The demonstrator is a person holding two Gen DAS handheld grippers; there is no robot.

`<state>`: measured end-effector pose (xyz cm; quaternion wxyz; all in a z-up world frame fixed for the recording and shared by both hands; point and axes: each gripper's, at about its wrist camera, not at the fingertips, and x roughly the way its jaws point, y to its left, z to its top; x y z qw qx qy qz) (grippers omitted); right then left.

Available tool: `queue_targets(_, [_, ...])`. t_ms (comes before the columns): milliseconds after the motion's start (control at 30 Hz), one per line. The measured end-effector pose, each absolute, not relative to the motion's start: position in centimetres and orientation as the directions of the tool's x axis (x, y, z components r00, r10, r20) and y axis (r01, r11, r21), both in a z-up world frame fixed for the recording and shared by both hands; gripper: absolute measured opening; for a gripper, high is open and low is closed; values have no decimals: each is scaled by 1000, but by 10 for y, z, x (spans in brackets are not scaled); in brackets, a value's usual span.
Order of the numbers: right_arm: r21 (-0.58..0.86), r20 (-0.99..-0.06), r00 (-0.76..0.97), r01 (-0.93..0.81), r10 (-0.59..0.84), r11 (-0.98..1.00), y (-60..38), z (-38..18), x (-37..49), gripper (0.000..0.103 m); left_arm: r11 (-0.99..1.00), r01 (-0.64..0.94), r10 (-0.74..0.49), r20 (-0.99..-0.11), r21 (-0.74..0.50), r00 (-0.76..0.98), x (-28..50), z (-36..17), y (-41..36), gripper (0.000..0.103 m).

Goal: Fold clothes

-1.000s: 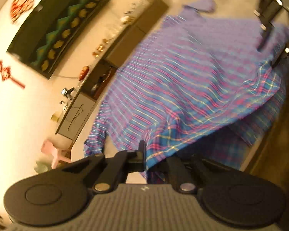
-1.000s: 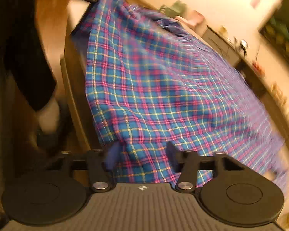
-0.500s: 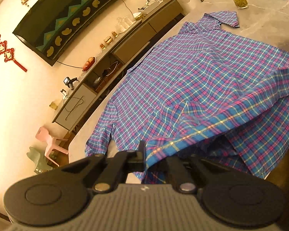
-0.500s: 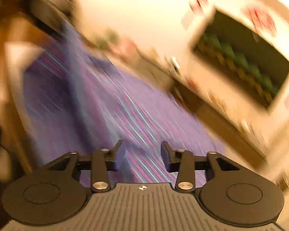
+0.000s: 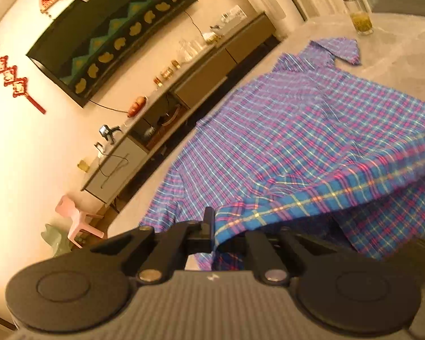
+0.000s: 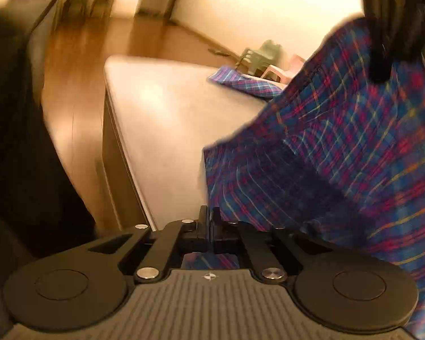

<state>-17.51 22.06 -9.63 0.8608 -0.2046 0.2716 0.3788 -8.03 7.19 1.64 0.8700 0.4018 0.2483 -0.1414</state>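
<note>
left tongs [image 5: 212,226]: clamped on shirt [image 5: 311,130] hem, lifted
right tongs [image 6: 209,226]: just closed, pressed together, apparently holding nothing
shirt: spread on table [image 5: 396,45], hem raised
risk: one-corner lift could skew the fold
far: cup [image 5: 359,14] near collar

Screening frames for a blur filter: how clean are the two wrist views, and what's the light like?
Left wrist: mostly sharp, only slight smear; the shirt plaid reads clearly, straight edges bow from the fisheye, warm orange cast. Right wrist: heavy motion blur on floor, walls and shirt, while the right gripper itself stays crisp; the table shows soft glare, and the wall is blown out.
</note>
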Motion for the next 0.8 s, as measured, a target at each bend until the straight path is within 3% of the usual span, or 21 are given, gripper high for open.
queue_targets(67, [47,-596,454,-804,663,593,213,-77,-188,0,642,428,-39,-530,636,847,-78,12,76,5])
queue_targets(133, [67,-591,395,-845,704,531,202,-75,-200,0,644,408,-20,-519,647,854,-75,2,80,7])
queue_targets(167, [69,-590,368,-864,719,498,197,-76,-205,15,650,401,-7,-523,645,853,-72,-7,83,7])
queue_targets(200, [70,-589,340,-882,733,465,191,-76,-211,47,660,399,-3,-528,637,849,-71,-14,87,8])
queue_targets(267, [-36,-636,403,-868,658,496,171,-90,-213,78,689,384,7,-536,615,844,-68,-27,96,13])
queue_targets(400, [-268,-698,550,-795,460,544,127,-120,-215,79,699,335,50,-511,631,858,-70,-37,109,22])
queue_targets(467, [-318,-719,574,-773,391,549,114,-132,-213,75,664,314,67,-472,679,879,-80,-36,108,44])
queue_targets(533, [-302,-734,563,-771,379,560,107,-135,-207,64,600,269,91,-398,754,913,-95,-35,107,66])
queue_targets(567, [-296,-733,564,-768,381,568,107,-134,-205,53,565,248,99,-363,787,926,-105,-35,106,71])
queue_targets(600, [-277,-736,554,-771,389,573,105,-130,-202,39,533,228,104,-331,815,938,-115,-34,105,71])
queue_targets(700, [-212,-741,525,-775,419,596,85,-118,-205,19,509,215,67,-287,834,956,-156,-27,102,69])
queue_targets(800, [-195,-737,527,-766,423,613,68,-111,-194,11,505,327,-89,-328,799,940,-205,-19,96,64])
